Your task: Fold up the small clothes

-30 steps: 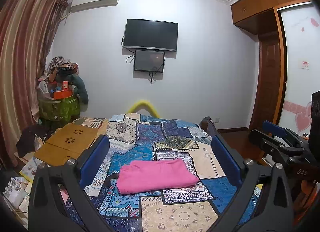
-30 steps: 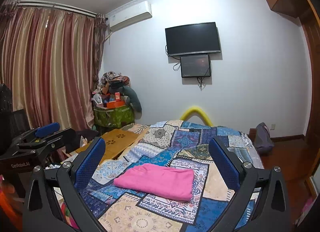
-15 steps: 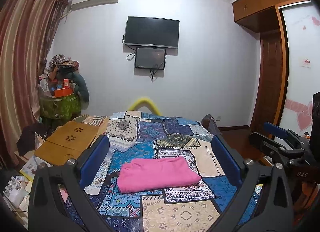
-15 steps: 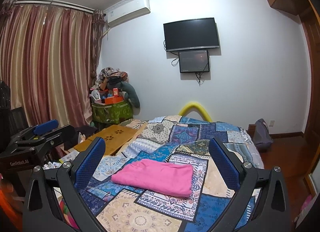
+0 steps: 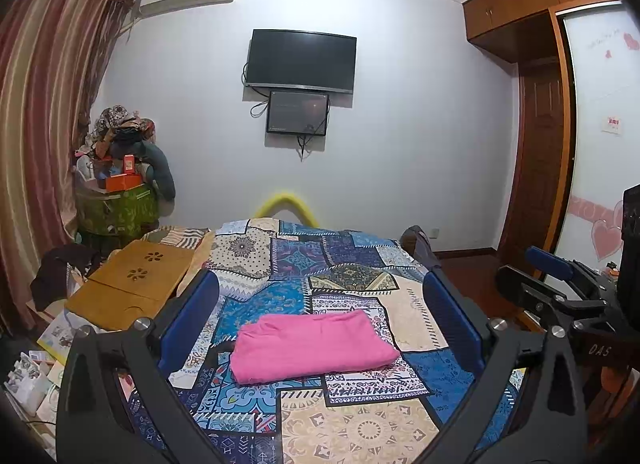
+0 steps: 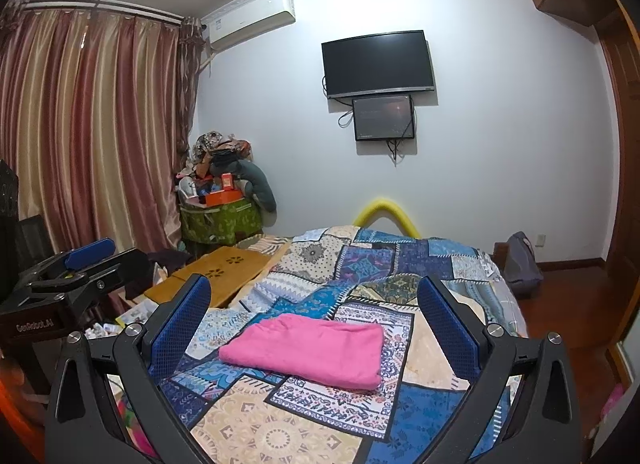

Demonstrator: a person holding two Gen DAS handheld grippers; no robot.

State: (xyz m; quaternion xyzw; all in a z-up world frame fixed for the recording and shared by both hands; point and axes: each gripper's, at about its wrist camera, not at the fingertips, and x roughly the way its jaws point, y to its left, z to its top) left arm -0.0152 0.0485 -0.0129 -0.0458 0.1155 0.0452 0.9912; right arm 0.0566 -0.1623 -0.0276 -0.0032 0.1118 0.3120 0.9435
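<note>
A pink garment lies folded on the bed, a flat, roughly rectangular bundle resting on the patchwork bedspread of blue, cream and navy patterned squares. Its top surface is smooth with only faint creases; the near edge reads as a soft rounded fold, and the layered edges show at the right end in the right wrist view. One corner at the far left puckers slightly — otherwise the bundle is tidy and even in thickness.

The left gripper hangs above the bed with its blue-padded fingers spread wide, nothing between them; the garment sits in the gap as seen from behind, clear of both pads. The right gripper is likewise wide apart and empty, its fingers framing the same bundle from a little further to the right. Each gripper shows at the edge of the other's view — neither touches the cloth.

Beside the bed on the left stands a low wooden lap desk, and a dark television is mounted on the far wall.
</note>
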